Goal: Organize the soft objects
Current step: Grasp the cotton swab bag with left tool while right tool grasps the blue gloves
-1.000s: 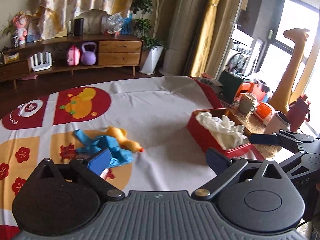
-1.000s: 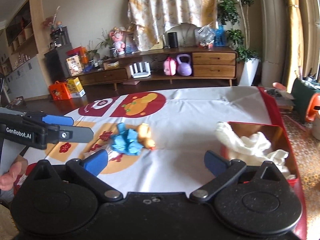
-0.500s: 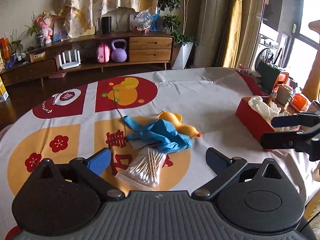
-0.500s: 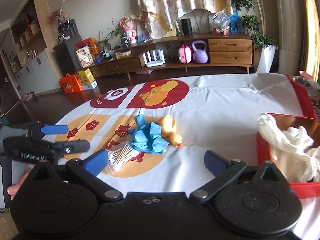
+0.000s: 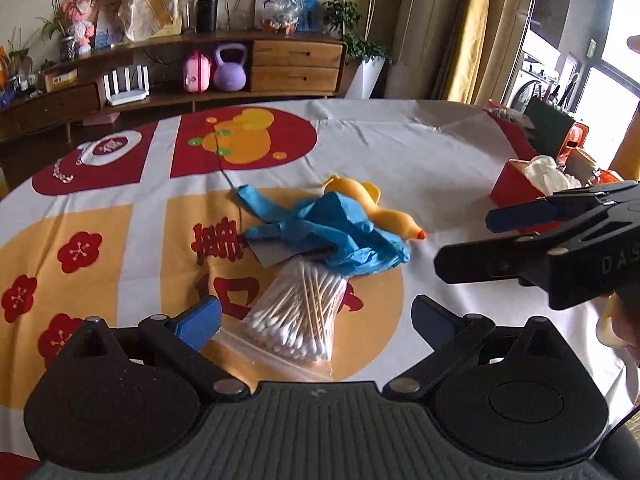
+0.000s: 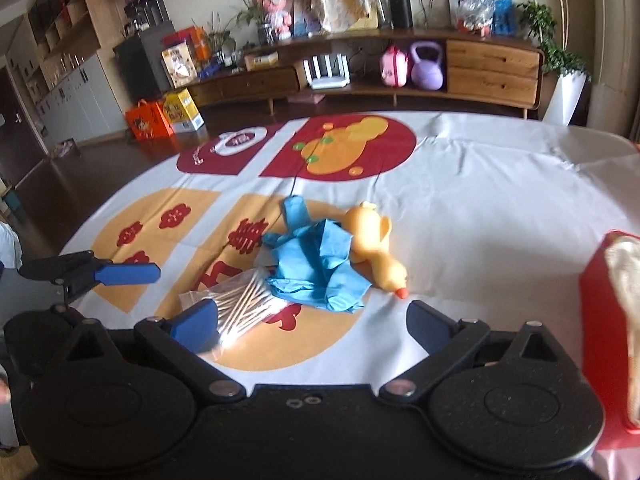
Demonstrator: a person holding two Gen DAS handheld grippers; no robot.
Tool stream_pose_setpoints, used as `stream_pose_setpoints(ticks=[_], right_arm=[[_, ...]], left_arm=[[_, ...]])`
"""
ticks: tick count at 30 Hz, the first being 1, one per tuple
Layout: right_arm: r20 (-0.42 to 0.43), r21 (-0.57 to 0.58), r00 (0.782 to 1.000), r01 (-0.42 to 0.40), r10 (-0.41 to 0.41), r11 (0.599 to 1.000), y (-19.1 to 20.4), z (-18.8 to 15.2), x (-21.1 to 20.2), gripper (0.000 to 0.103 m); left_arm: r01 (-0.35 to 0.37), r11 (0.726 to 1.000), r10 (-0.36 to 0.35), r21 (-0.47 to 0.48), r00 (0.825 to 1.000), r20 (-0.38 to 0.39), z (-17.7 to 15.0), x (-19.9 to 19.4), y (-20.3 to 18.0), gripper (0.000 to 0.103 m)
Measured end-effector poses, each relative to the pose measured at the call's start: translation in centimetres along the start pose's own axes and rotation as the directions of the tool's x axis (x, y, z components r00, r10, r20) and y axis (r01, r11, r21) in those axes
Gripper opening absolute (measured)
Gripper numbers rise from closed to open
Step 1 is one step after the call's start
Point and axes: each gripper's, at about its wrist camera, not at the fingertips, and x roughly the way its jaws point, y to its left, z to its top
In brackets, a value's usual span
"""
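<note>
A blue rubber glove (image 5: 336, 236) (image 6: 316, 268) lies crumpled in the middle of the table, over a yellow rubber duck (image 5: 384, 216) (image 6: 372, 248). A clear bag of cotton swabs (image 5: 296, 316) (image 6: 240, 304) lies just in front of the glove. A red box (image 5: 516, 188) (image 6: 604, 320) at the right holds a white cloth (image 5: 548, 172) (image 6: 628, 280). My left gripper (image 5: 316, 320) is open and empty, just short of the swab bag. My right gripper (image 6: 312, 324) is open and empty, near the glove; it also shows in the left wrist view (image 5: 476, 240).
The table carries a white cloth with red and orange prints (image 5: 400, 152). A low wooden sideboard (image 5: 240, 68) with a purple kettlebell stands beyond the table. Cups and boxes (image 5: 576, 152) crowd the far right, behind the red box.
Both grippers have swung left from the red box toward the glove, duck and swab bag, which now lie closer and centred. Nothing was taken hold of.
</note>
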Motion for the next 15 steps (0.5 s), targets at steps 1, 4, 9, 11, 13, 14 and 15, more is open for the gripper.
stream_pose_setpoints(ticks=[1, 4, 9, 11, 13, 14, 15], right_arm=[[-0.008, 0.0, 1.0, -0.002, 0.002, 1.0, 0.0, 0.1, 0.6, 0.1], [-0.028, 0.002, 1.0, -0.003, 0.003, 1.0, 0.0, 0.4, 2.1, 0.099], [-0.051, 0.037, 0.999, 0.007, -0.005, 0.999, -0.6, 0.9, 4.4, 0.099], [-0.062, 0.046, 0.998, 0.007, -0.004, 0.999, -0.7, 1.0, 5.1, 0.098], [-0.075, 0.041, 0.997, 0.005, -0.002, 0.999, -0.6, 1.0, 5.8, 0.097], [-0.081, 0.039, 0.997, 0.004, 0.0, 0.999, -0.5, 1.0, 6.2, 0.097], [-0.088, 0.037, 0.996, 0.004, -0.001, 0.999, -0.3, 1.1, 6.6, 0.095]], left_arm=[[0.006, 1.0, -0.006, -0.004, 1.0, -0.009, -0.2, 0.6, 0.2, 0.102], [0.002, 1.0, -0.003, -0.012, 1.0, -0.032, -0.5, 1.9, 0.5, 0.102], [-0.022, 1.0, 0.021, -0.016, 0.998, -0.054, -0.7, 3.9, 1.0, 0.102], [-0.027, 1.0, 0.027, -0.005, 0.998, -0.057, -0.7, 4.5, 1.1, 0.102], [-0.032, 0.999, 0.032, -0.001, 0.998, -0.057, -0.7, 5.0, 1.1, 0.102], [-0.031, 1.0, 0.031, -0.004, 0.998, -0.055, -0.7, 5.2, 1.2, 0.102], [-0.023, 1.0, 0.023, -0.007, 0.998, -0.055, -0.7, 5.4, 1.2, 0.102]])
